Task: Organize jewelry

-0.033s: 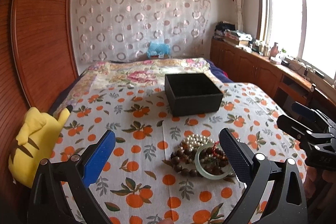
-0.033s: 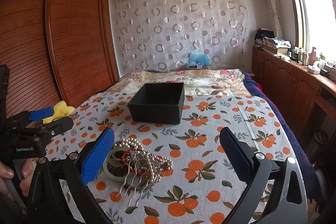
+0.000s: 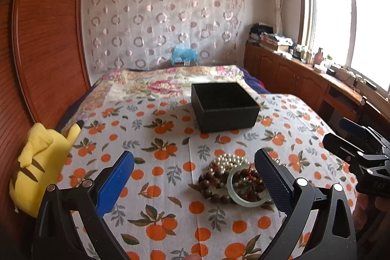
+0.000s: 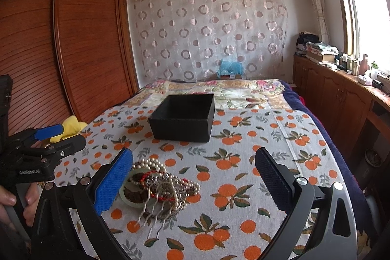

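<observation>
While both grippers, left gripper and right gripper, are hovering spread and empty, the jewelry pile is lying tangled on the bedspread (short of the black box, presumably its destination).

Orange-print bed with black box, jewelry pile, yellow plush.

Left gripper, right gripper: agape.
</observation>
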Demonstrator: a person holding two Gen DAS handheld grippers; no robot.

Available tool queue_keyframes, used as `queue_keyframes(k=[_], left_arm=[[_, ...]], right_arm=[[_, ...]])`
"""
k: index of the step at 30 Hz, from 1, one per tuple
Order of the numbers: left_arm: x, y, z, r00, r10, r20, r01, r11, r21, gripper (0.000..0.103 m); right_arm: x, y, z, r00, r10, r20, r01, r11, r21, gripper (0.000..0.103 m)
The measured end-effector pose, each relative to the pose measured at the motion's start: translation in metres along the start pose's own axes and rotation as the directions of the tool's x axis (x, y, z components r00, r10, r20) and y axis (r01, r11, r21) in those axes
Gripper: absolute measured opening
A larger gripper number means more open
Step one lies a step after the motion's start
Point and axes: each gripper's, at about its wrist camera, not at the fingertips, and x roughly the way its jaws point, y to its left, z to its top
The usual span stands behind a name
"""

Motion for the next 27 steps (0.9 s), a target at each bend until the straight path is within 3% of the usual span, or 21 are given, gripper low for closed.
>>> queue_keyframes(k=[11, 16, 19, 27], left_arm=[[0.031, 0.005, -0.017, 0.993, -0.008, -0.114, 0.013, 0.999, 0.043, 0.095], [0.047, 0.009, -0.024, 0.982, -0.04, -0.186, 0.052, 0.997, 0.064, 0.095], [0.052, 0.012, -0.027, 0.976, -0.045, -0.215, 0.061, 0.996, 0.071, 0.095], [0.065, 0.023, -0.033, 0.957, -0.058, -0.283, 0.085, 0.993, 0.087, 0.095]], right_arm=[[0.014, -0.007, -0.022, 0.997, 0.035, -0.067, -0.037, 0.999, -0.027, 0.1], [0.022, -0.006, -0.032, 0.99, 0.07, -0.121, -0.076, 0.996, -0.047, 0.096], [0.03, -0.005, -0.039, 0.981, 0.1, -0.164, -0.111, 0.992, -0.056, 0.086], [0.053, 0.0, -0.055, 0.939, 0.178, -0.295, -0.203, 0.977, -0.057, 0.045]])
